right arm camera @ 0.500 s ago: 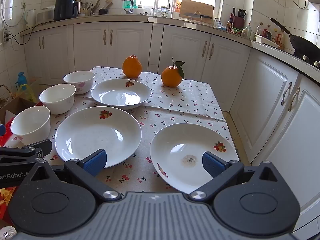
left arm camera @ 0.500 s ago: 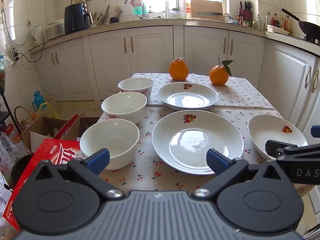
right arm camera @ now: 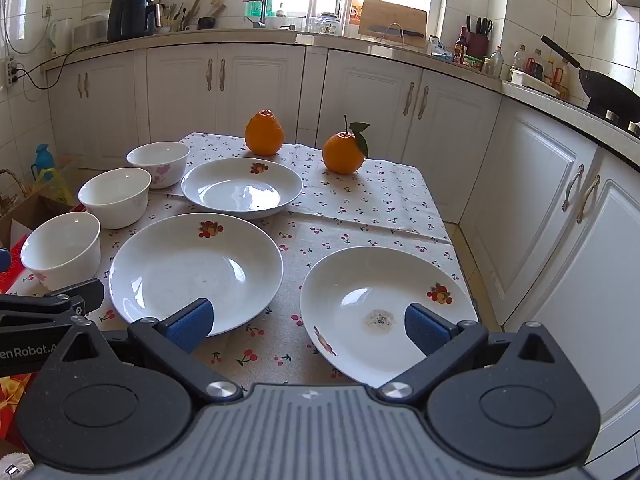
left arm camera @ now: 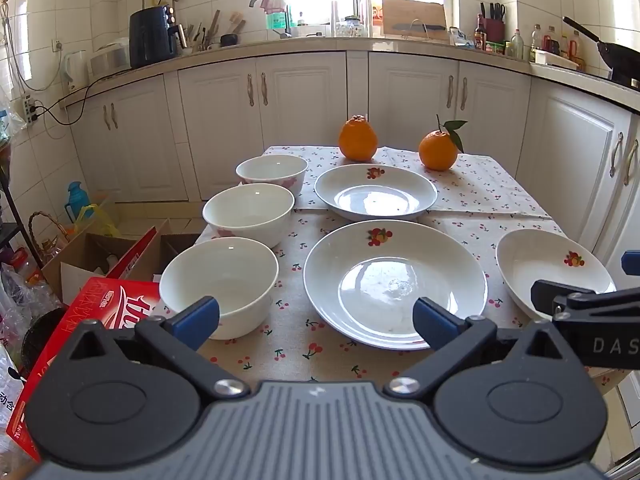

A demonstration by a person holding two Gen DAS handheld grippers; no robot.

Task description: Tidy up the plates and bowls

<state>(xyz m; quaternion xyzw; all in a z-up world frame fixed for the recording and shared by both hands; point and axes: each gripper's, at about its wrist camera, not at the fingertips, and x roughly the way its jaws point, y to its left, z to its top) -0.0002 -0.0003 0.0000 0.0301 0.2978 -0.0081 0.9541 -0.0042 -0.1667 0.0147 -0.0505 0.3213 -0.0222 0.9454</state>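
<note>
On my right gripper (left arm camera: 600, 320) I read only the white letters "DAS", on my left gripper (right arm camera: 36, 320) "enRobot.A", and the white characters on the red box (left arm camera: 100, 312) stay unreadable for me.

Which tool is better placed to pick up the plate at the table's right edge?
Right tool: open, with the right-edge plate directly ahead. The left tool faces the near bowl and middle plate.

A strip of bare cloth (right arm camera: 276, 344) at lower centre, between the 2 near plates (right arm camera: 192, 272) (right arm camera: 380, 312), gives passage. 3 bowls (left arm camera: 248, 216) crowd the left edge; 2 oranges (left arm camera: 358, 138) block the far edge.
</note>
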